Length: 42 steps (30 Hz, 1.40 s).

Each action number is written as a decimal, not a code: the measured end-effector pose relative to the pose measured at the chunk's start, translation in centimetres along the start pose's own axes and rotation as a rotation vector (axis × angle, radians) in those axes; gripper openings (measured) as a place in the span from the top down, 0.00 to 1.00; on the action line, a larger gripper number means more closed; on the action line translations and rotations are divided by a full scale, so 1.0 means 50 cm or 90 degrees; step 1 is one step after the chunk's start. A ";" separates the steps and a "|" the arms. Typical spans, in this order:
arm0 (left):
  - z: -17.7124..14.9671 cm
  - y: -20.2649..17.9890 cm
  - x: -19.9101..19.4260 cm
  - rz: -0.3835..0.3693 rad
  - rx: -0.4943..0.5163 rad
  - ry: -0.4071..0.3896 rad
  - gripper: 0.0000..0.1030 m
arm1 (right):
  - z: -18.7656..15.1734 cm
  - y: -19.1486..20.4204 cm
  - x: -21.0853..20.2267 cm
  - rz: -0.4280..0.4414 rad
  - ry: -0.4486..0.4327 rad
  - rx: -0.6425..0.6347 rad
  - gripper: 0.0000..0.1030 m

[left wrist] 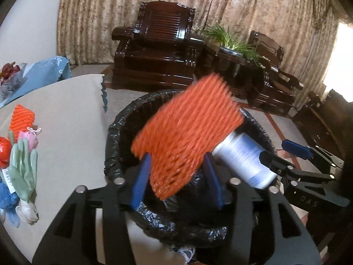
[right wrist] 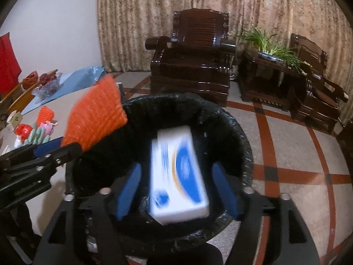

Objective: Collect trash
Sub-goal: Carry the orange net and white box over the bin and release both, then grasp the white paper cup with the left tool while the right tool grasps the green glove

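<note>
A black-lined trash bin point(left wrist: 114, 137) point(right wrist: 240, 137) stands beside the table. My left gripper point(left wrist: 176, 176) is open over it, and a blurred orange foam net point(left wrist: 187, 132) point(right wrist: 94, 112) sits loose between its blue fingers point(left wrist: 141, 181). My right gripper point(right wrist: 176, 190) is open over the bin too, with a blurred white and blue box point(right wrist: 178, 176) point(left wrist: 242, 159) loose between its fingers point(right wrist: 129, 192), not touching them. The right gripper also shows in the left wrist view point(left wrist: 284, 152), and the left gripper in the right wrist view point(right wrist: 57, 148).
The beige table point(left wrist: 66, 121) at left holds another orange foam net point(left wrist: 22, 119), green and pink artificial flowers point(left wrist: 24, 165), a red wrapper point(left wrist: 4, 150) and a blue cloth point(left wrist: 48, 70). Dark wooden armchairs point(left wrist: 158, 50) and a potted plant point(left wrist: 231, 42) stand behind.
</note>
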<state>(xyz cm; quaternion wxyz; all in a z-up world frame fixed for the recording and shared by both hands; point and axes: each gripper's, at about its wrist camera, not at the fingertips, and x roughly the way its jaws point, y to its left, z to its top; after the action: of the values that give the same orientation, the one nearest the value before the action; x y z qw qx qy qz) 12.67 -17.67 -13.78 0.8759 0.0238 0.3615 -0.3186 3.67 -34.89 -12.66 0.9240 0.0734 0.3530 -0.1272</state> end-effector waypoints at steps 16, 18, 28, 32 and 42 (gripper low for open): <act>-0.018 0.094 -0.169 0.102 -0.011 -0.093 0.17 | 0.040 0.072 -0.050 0.053 -0.074 -0.014 0.06; -0.026 0.122 -0.200 0.134 -0.016 -0.104 0.17 | 0.044 0.103 -0.053 0.078 -0.080 -0.028 0.06; -0.065 0.277 -0.330 0.280 -0.091 -0.134 0.17 | 0.049 0.298 -0.053 0.184 -0.093 -0.120 0.06; -0.092 0.335 -0.365 0.330 -0.123 -0.137 0.17 | 0.051 0.371 -0.044 0.220 -0.095 -0.150 0.06; -0.160 0.448 -0.394 0.404 -0.176 -0.117 0.17 | 0.023 0.510 0.012 0.258 -0.071 -0.182 0.14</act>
<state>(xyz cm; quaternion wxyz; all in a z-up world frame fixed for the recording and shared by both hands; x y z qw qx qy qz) 10.07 13.00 -11.12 0.9550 -0.0129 0.2958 0.0203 12.11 -10.86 -11.05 0.9497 0.0041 0.2940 0.1077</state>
